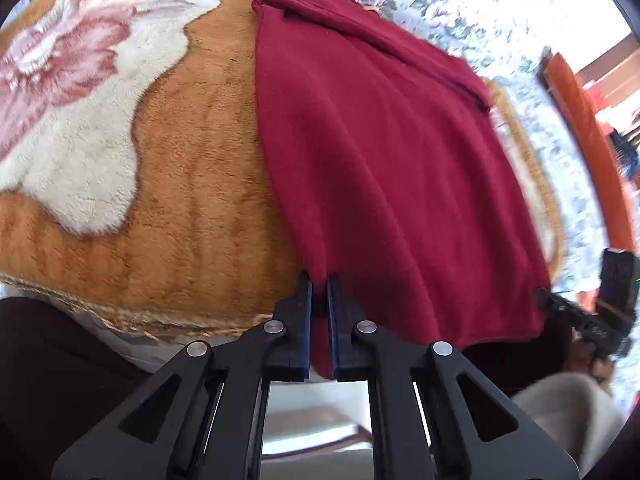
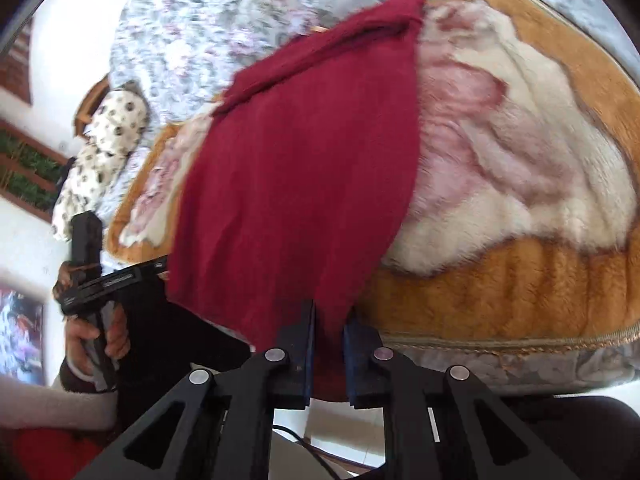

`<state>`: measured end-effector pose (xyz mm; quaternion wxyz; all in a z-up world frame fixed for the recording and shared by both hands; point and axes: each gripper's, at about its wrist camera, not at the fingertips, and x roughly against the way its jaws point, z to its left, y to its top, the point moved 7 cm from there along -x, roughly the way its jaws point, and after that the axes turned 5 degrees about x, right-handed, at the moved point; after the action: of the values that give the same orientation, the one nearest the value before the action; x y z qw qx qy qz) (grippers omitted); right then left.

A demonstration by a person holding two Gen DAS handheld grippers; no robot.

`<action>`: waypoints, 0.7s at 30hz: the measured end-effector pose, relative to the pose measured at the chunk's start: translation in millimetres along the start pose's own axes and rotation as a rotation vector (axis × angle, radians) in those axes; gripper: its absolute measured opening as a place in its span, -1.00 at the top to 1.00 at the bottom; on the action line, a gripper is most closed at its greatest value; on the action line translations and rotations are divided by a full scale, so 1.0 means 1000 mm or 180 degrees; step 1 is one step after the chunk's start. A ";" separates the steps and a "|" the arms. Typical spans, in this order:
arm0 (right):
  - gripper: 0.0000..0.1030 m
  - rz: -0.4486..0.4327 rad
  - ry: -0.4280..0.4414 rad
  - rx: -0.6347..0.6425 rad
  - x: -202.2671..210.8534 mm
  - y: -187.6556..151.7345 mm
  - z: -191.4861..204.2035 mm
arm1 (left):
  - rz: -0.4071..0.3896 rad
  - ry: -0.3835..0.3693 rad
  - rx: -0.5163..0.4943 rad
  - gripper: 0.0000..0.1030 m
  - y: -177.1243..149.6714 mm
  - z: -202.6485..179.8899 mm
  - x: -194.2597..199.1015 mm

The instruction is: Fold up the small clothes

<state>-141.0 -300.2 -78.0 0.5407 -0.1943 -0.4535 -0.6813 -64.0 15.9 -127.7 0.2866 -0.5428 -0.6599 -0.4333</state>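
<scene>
On the bed's blanket [image 1: 192, 184], both tools, left tool [image 1: 319, 280] and right tool [image 2: 330, 312], clamp the red garment's [image 1: 392, 152] near hem corners.

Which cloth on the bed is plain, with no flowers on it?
The dark red fleece garment. The fluffy orange blanket beneath it has big pink flowers, and the grey bedspread has small printed ones.

The left gripper [image 1: 319, 280] is closed on the near edge of the dark red cloth [image 1: 380, 152] – the cloth lies spread on an orange blanket [image 1: 200, 200] with a pale flower pattern. At the right, the right gripper [image 1: 554, 300] touches the cloth's corner.
</scene>
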 end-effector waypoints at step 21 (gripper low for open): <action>0.83 -0.1368 0.0100 -0.0194 -0.005 0.276 -0.020 | -0.0706 -0.0499 0.0280 0.90 0.253 -0.015 0.028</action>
<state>117.1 -315.3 20.7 0.3840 -0.0988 -0.4551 -0.7973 172.2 24.2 -31.3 0.2079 -0.4856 -0.7546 -0.3893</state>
